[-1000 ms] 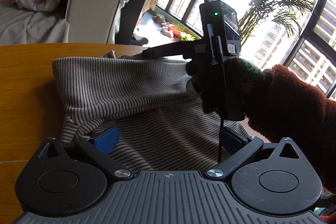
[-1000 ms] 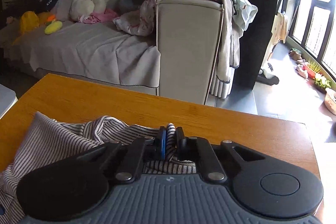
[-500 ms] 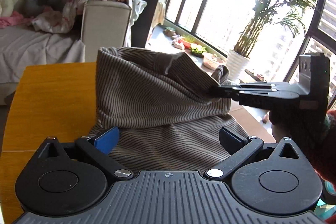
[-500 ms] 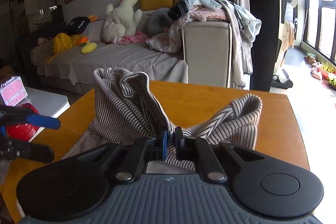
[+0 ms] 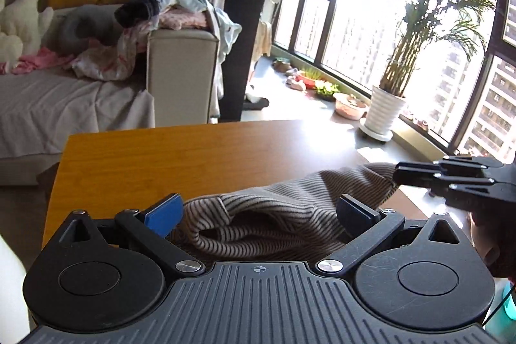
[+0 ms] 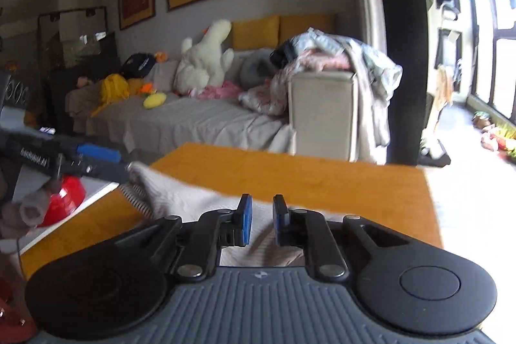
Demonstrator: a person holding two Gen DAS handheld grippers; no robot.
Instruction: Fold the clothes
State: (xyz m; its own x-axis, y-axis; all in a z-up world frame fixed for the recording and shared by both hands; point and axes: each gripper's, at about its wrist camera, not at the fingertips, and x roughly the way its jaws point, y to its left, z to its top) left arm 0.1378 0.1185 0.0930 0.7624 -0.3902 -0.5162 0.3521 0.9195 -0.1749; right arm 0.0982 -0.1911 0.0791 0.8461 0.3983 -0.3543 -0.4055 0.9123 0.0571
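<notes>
The striped garment [image 5: 290, 215] lies bunched on the wooden table [image 5: 167, 157], at the near edge closest to both cameras. In the left wrist view, the left gripper [image 5: 261, 211] is spread wide, its 2 fingers on either side of the rumpled cloth but not pinching it; the blue pad [image 5: 163, 213] sits just beside a fold. The right gripper [image 5: 400, 175] comes in from the right of that view, its tips at the end of the raised cloth; whether they are closed there cannot be told.

In the right wrist view, which is blurred, the right gripper [image 6: 260, 223] has a small gap between its 2 fingers, with pale cloth [image 6: 180, 199] lying under and ahead of them; nothing is clearly pinched, so it looks released. The left gripper [image 6: 122, 166] reaches in from the left, its tips at the corner of the cloth near the table's left edge.

Beyond the far edge stand a sofa [image 6: 200, 121] and a potted plant [image 5: 387, 112].
</notes>
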